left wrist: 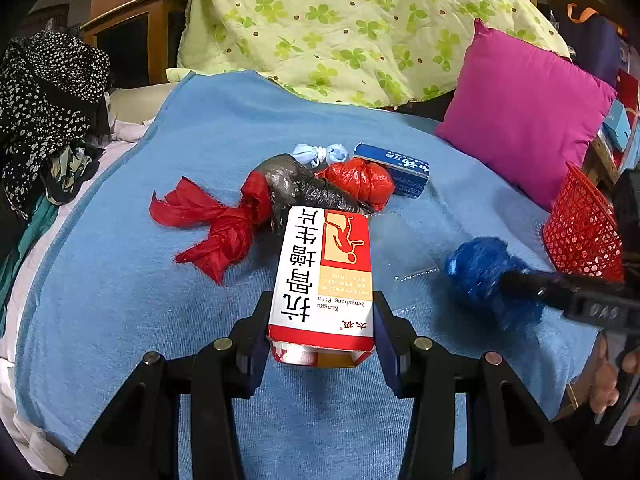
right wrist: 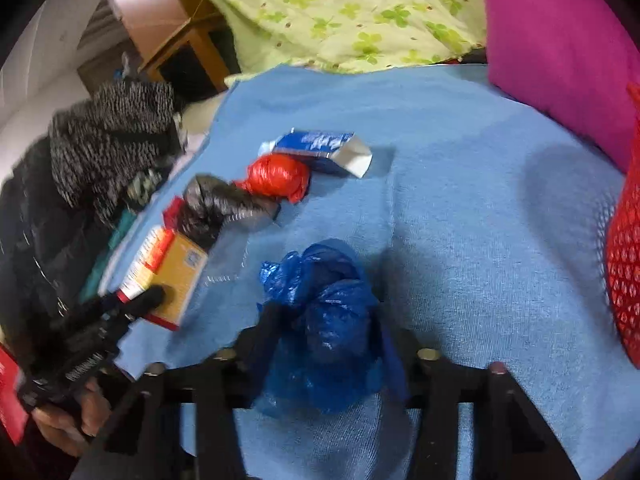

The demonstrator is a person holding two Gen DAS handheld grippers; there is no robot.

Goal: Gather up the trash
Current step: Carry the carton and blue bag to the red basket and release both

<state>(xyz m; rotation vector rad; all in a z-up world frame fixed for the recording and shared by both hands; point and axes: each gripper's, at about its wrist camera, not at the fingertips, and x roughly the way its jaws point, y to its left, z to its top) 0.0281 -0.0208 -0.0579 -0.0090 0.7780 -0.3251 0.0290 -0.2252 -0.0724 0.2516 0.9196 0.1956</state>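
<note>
A red-and-white medicine box lies lengthwise between the fingers of my left gripper, which is shut on its sides; the box also shows at the left of the right wrist view. A crumpled blue plastic bag sits between the fingers of my right gripper, whose jaws stand apart around it; the view is blurred. From the left wrist view that bag rests on the blue towel beside a red mesh basket.
Beyond the box lie a knotted red bag, a black bag, a red balled bag, a blue carton, a pale blue wad and a clear plastic tray. A pink cushion stands right, dark clothes left.
</note>
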